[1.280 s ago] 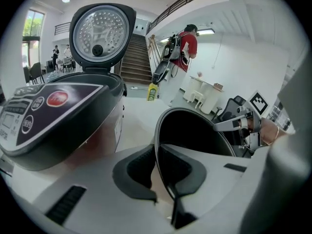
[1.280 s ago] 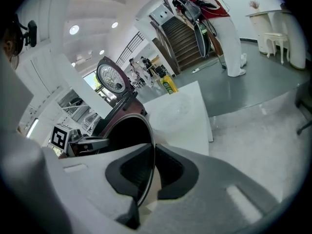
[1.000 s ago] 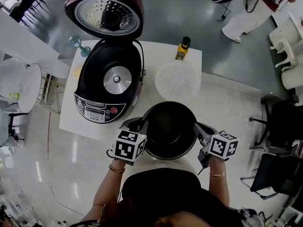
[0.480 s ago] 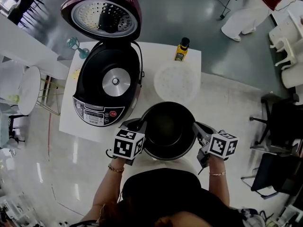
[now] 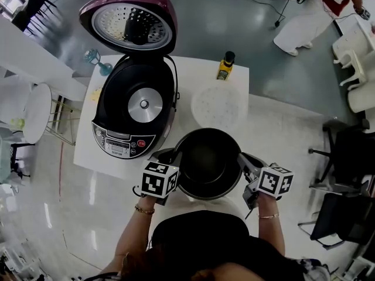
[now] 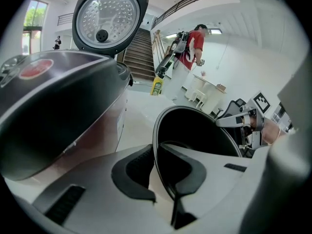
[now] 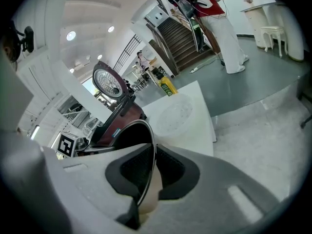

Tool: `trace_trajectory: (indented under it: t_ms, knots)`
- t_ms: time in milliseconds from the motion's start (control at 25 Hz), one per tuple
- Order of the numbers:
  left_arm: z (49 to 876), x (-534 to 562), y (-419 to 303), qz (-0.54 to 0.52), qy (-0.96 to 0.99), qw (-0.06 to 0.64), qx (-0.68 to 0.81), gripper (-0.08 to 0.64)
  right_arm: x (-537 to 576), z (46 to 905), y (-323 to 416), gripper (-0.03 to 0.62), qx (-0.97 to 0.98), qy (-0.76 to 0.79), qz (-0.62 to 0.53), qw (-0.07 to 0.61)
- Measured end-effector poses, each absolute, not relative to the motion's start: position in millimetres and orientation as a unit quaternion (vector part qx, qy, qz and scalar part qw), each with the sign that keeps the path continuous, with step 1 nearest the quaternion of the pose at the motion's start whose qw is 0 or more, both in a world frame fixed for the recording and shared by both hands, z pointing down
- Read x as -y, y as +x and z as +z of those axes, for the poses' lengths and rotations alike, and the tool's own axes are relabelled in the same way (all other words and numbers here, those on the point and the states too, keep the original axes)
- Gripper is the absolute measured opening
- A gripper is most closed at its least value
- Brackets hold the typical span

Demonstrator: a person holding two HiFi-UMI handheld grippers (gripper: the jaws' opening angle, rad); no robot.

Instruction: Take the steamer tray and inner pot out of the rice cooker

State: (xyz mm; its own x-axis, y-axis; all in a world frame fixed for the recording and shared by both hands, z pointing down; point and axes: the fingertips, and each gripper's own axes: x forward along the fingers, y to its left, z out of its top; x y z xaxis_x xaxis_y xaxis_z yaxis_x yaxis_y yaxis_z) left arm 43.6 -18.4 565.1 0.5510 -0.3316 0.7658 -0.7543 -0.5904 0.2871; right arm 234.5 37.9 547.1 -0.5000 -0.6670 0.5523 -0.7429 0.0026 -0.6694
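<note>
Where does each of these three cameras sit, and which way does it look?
Head view: on the person's head, looking steeply down at rice cooker and inner pot; forearms, left claw, right claw show.
Left gripper view: on the left claw, facing along its jaws, shut on the pot's rim.
Right gripper view: on the right claw, likewise, opposite rim.
All share pot and cooker.

No legible text; print on the rice cooker [image 5: 120,143] panel and the bottle [image 5: 224,66] label too small.

The rice cooker [image 5: 137,107] blocks the worktop's [image 5: 193,69] left, the steamer tray [image 5: 220,104] and bottle [image 5: 225,64] its far right; a narrow bare strip runs between.
</note>
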Motion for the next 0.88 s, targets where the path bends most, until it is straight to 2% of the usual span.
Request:
trace_trajectory:
  t_ms: [120,240,360,520,880]
  knots:
    - [563,20,43,0.33,0.829,0.303,0.334,0.037,-37,545,233,0.03,0.715,0.497,0.491,0.037]
    - [556,22,37,0.323,0.834,0.292,0.339,0.124,-36,542,232,0.062,0.722,0.495,0.481,0.043]
    - [548,19,33,0.319,0.838,0.284,0.338,0.143,-37,540,235,0.076,0.724,0.505,0.467,0.056]
    - [536,15,30,0.305,0.843,0.279,0.345,0.143,-39,532,245,0.081,0.725,0.524,0.441,0.077]
    - [475,12,32,0.233,0.869,0.227,0.374,0.143,-43,477,257,0.08,0.749,0.569,0.336,0.052]
